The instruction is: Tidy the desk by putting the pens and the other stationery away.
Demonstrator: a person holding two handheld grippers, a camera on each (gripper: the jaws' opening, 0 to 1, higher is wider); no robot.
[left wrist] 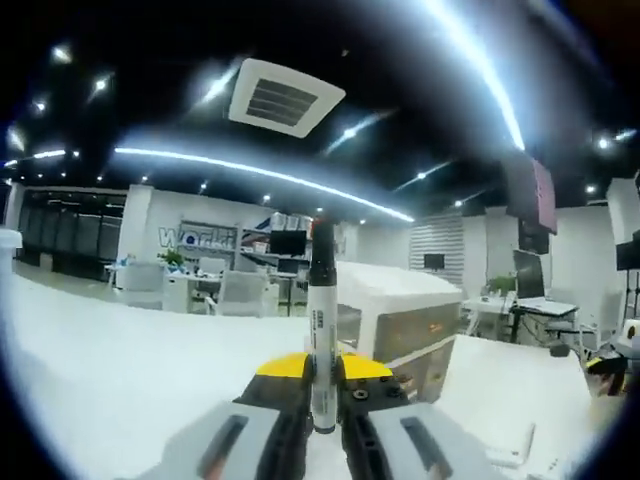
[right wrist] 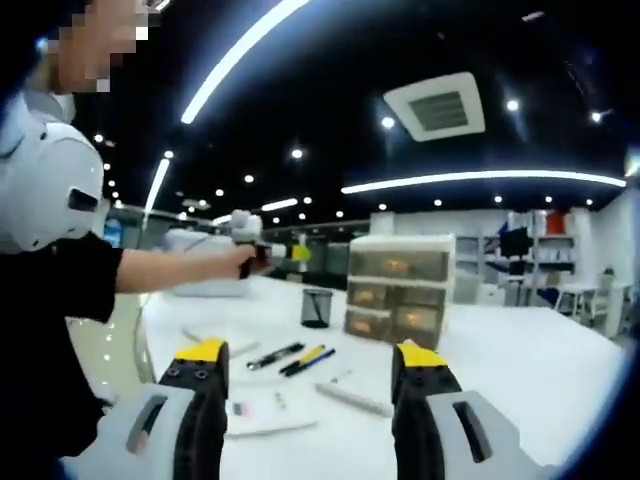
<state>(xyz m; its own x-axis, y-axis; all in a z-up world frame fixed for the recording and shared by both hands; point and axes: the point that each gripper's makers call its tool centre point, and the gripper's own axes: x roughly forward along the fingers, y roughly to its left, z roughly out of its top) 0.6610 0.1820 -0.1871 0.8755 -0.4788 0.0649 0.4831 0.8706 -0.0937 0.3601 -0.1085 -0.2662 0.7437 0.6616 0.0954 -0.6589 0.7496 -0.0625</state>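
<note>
The marker (left wrist: 322,330) stands upright, clenched in my left hand-held gripper (left wrist: 322,405) before the drawer unit (right wrist: 396,297) on the counter (right wrist: 520,360); I'd lower it tip-first into the mesh cup (right wrist: 316,307) beside that unit, my right hand-held gripper (right wrist: 310,385) spread empty.

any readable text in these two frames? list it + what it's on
"Work": pale blue letters on the far office wall in the left gripper view; the word runs on but the rest is cut off and blurred.
Marker held upright in the left gripper: dark print runs along its white barrel, too small to read.
Drawer unit on the desk: its drawer fronts show orange blurs, unreadable.
</note>
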